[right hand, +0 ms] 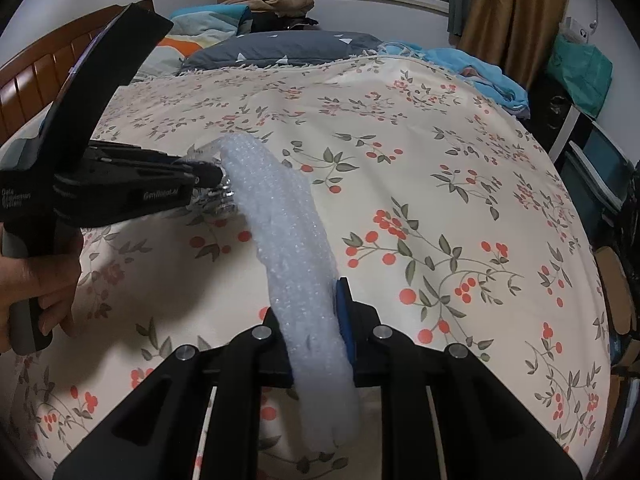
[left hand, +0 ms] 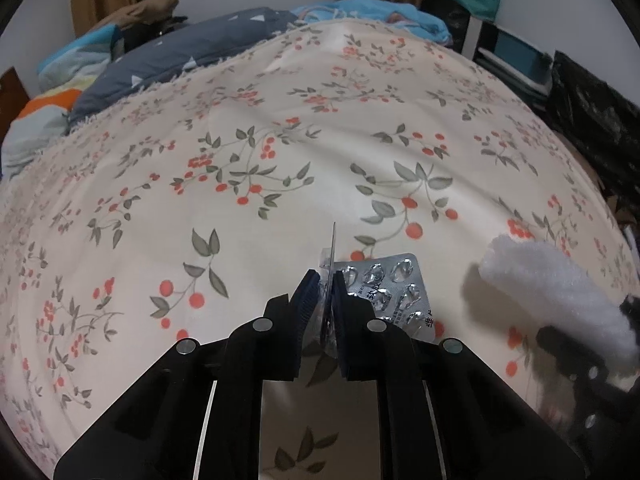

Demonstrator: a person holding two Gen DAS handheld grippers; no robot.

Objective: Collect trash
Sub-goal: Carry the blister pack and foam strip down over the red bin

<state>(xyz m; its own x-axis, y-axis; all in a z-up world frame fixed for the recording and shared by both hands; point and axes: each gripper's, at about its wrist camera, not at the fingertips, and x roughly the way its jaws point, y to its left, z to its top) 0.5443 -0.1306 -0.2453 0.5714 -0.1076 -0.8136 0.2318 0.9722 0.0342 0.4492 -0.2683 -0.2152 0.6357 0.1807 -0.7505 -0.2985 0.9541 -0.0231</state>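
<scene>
Left gripper point(left hand: 327, 280) clamped shut, right gripper point(right hand: 308, 304) clamped shut

Hidden, cut off or illegible, placed relative to the floral bedspread point(left hand: 280, 128):

- Blister pack point(left hand: 332, 280) just above it: edge-on between the left gripper point(left hand: 325, 286) pads, lower part covered by them.
- Second blister pack point(left hand: 396, 292) lying on it: near edge behind the gripper's finger; print too small to read.
- Foam sheet point(right hand: 296, 264) over it: lower end runs behind the right gripper point(right hand: 320, 320) frame; left pad hidden.
- Person's hand point(right hand: 36, 280) at its left side: cut by picture edge.
</scene>
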